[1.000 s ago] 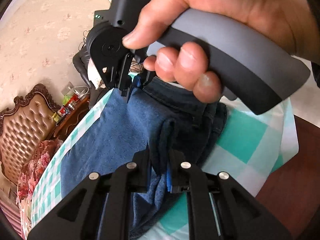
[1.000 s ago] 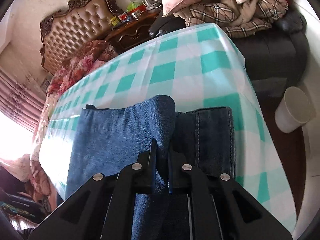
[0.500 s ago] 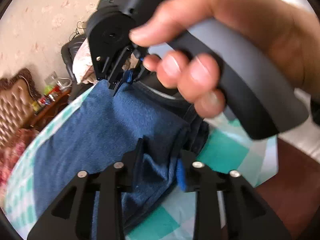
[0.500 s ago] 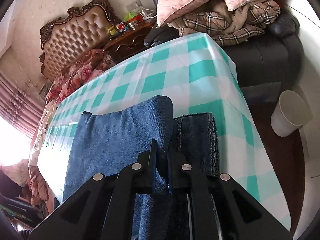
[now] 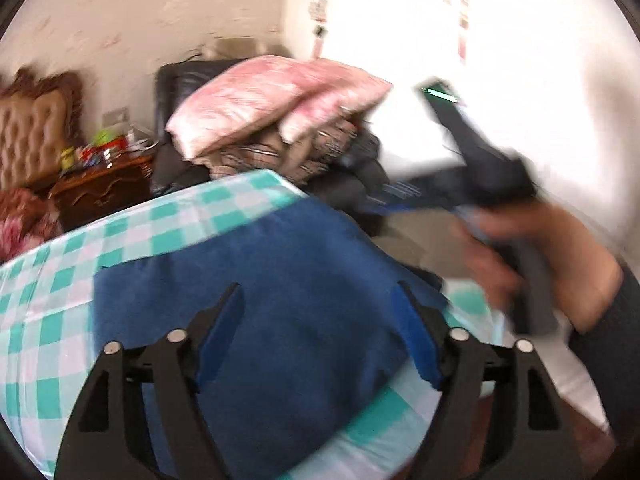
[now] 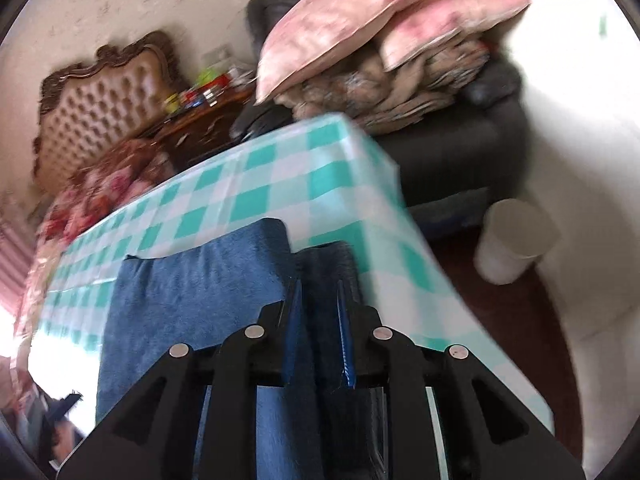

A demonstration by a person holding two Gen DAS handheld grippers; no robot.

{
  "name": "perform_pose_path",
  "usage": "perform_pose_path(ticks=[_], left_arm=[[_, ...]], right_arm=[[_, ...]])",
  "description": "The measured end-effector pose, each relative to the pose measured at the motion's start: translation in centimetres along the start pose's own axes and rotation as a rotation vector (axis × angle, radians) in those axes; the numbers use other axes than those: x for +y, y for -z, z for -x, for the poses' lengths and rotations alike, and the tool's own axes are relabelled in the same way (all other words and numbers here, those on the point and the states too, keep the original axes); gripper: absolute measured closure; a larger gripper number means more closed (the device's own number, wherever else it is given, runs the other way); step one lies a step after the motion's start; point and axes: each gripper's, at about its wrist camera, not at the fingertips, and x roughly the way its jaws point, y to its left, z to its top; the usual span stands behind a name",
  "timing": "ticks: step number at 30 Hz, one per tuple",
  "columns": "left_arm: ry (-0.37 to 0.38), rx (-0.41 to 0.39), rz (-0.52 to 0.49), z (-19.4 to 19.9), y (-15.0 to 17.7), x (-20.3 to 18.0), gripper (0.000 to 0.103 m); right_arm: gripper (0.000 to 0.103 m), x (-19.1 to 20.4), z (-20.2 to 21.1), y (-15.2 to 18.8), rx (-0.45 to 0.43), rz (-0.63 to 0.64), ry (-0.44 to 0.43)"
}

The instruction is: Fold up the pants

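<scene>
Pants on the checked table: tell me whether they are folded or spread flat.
Folded. The pants lie as a compact blue block on the checked tablecloth, with a rounded fold along the far edge and a darker layer beside it.

No legible text, labels or numbers; wall papers (image 5: 463, 12) and dresser packages (image 6: 202, 92) too blurred.

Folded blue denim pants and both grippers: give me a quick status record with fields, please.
pants: folded blue denim pants lying flat on the teal-and-white checked tablecloth
left gripper: left gripper jaws wide apart, just been opening, nothing pinched, above the denim
right gripper: right gripper jaws just been opening, a narrow gap, dark denim fold between them
nearby: white bin on the floor
image quality: motion blur in both views
</scene>
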Motion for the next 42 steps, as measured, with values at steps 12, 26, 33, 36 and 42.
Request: perform_pose_path(ticks=[12,26,33,36,42], left_arm=[[0.124,0.375,0.113,-19.5,-7.3,3.6,0.066],[-0.148,0.243,0.219,-4.9,1.1,8.8,0.031],[-0.228,0.369,0.189,-3.2,4.5,9.5,0.027],[-0.247,0.338,0.194,-2.1,4.5,10.2,0.027],[-0.236,0.306,0.204,-0.5,4.1,10.6,0.027]], right_arm=[[0.086,5.0,-2.3,7.6,0.025,0.082,0.273],[0.083,5.3,-3.0,8.0,0.001,0.128,0.306],[0.074,6.0,-2.7,8.3,-0.002,0.125,0.329],[0.037,6.5,-1.7,8.2,-0.009,0.09,0.327],[0.015,10.1,0.1,8.4,-0.08,0.176,0.273]])
